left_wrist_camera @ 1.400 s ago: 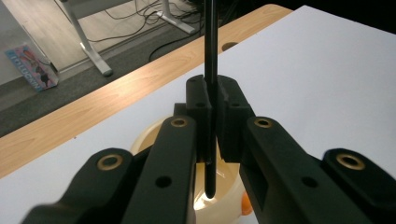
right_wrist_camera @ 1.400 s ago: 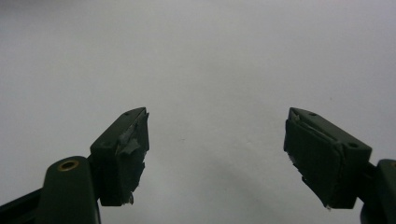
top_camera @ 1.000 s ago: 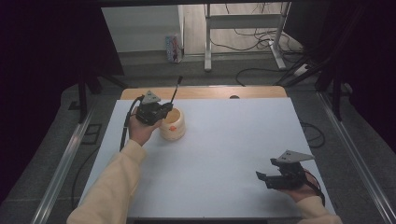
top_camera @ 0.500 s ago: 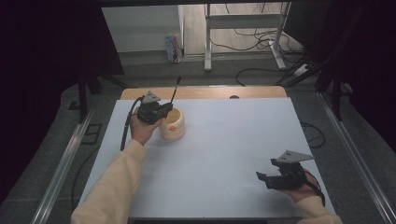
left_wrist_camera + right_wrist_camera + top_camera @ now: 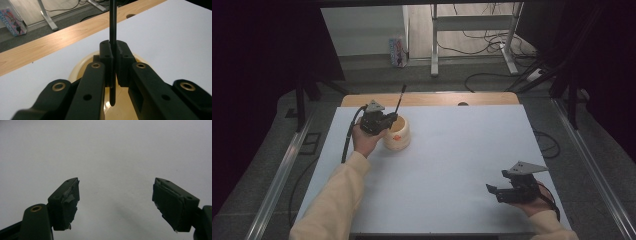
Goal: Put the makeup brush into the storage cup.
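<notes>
White bench with a wooden strip along the far edge, grey floor and loose cables beyond it.

Left hand-held gripper near the far left corner of the bench, closed on a thin black rod. Seen along its own jaws: left hand-held gripper with both pads pressed on the rod, rod upright, lower end hanging inside a cream bowl. From above: same bowl standing on the bench just beside the left hand, upper end of the rod rising over the far edge and leaning a little to the right. Black cable trailing from this gripper toward the near side.

Right hand-held gripper low over the bench near the near right corner, well apart from the bowl, pointing to the left. Jaws wide open in its own view, nothing between them, torn grey padding on the left pad.
</notes>
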`<state>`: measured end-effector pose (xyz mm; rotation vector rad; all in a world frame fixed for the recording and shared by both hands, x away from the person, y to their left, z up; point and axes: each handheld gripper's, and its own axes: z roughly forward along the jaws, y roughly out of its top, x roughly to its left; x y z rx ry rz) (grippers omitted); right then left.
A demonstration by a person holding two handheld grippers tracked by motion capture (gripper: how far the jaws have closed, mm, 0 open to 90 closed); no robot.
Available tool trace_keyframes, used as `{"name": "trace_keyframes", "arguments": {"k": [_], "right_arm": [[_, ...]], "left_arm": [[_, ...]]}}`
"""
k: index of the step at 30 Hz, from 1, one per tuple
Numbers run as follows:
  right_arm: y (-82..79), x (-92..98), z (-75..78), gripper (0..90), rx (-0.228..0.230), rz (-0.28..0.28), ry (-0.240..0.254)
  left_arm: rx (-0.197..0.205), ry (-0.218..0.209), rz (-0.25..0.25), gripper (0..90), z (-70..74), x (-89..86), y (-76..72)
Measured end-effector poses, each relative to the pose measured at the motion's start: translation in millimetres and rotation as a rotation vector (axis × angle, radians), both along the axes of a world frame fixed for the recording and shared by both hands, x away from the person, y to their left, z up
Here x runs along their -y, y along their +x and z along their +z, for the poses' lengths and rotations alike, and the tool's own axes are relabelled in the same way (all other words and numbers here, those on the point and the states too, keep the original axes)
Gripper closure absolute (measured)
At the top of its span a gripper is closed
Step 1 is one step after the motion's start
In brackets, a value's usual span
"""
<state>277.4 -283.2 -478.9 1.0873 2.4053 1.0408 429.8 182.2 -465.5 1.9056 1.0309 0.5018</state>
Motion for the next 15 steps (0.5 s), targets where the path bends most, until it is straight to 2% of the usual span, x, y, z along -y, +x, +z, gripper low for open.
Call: {"name": "trace_keyframes", "arguments": {"k": [15], "right_arm": [[-0.3,0.6,0.1,21.8,0.002,-0.003,0.001]], "left_arm": [[-0.020,0.001,-0.014,85.1,-10.1,-2.0,-3.2]]}}
